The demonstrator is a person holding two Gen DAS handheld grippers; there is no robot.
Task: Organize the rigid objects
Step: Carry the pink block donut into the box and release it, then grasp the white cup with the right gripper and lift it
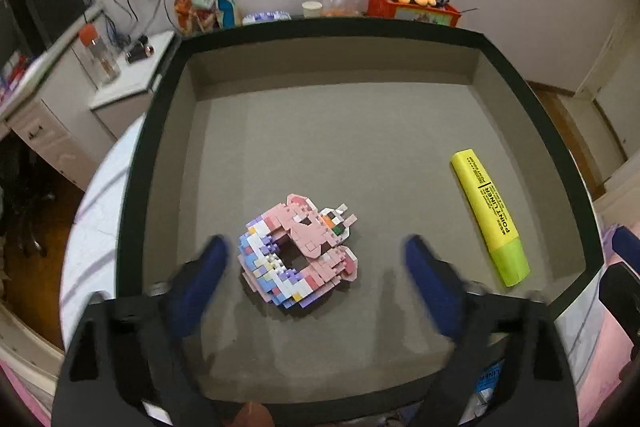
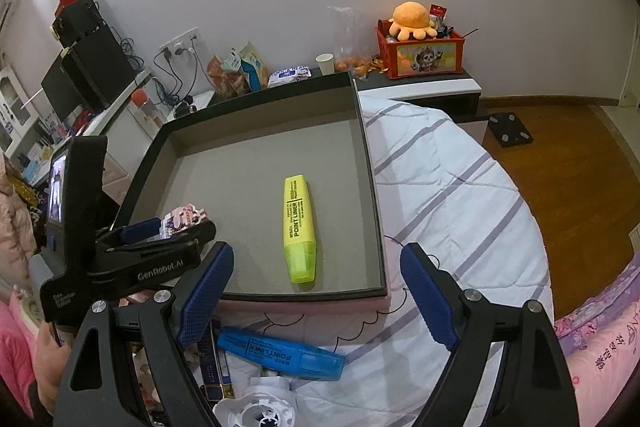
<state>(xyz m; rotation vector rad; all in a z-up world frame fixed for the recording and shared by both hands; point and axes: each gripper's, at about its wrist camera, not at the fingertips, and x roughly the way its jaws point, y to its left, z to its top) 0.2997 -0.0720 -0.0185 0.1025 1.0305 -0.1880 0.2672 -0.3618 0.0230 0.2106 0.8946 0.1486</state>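
Left hand-held gripper (image 1: pixel 316 259) stands wide open over the tray (image 1: pixel 336 27), with the brick model (image 1: pixel 298 255) lying on the tray floor between its blue pads (image 1: pixel 200 279) but touched by neither; nothing is held. Right hand-held gripper (image 2: pixel 316 287) is also well open and empty, poised above the near rim of the tray and the bed cover (image 2: pixel 440 167). Treat the brick model as light and rigid overall but fragile: it appears to be built of small press-fit blocks, so a hard squeeze or a grip on the thin projecting pieces at its upper edge could break parts off. If you must move it, close across the broad pastel and pink body, not across the open hole in its middle. The yellow highlighter (image 1: pixel 490 219) in the tray and the blue highlighter (image 2: pixel 280 353) on the bed are stiff, smooth plastic barrels, likely light and somewhat slippery; take each across the barrel near its midpoint, square to its length, so it does not pivot. Consult the left wrist view for the full outline of the brick model and the clearance at both pads. Consult the right wrist view for what that view lacks: the blue highlighter and a white plastic part (image 2: pixel 256 411) lying outside the tray, just below the right pads, and the left tool seen from the side over the model.
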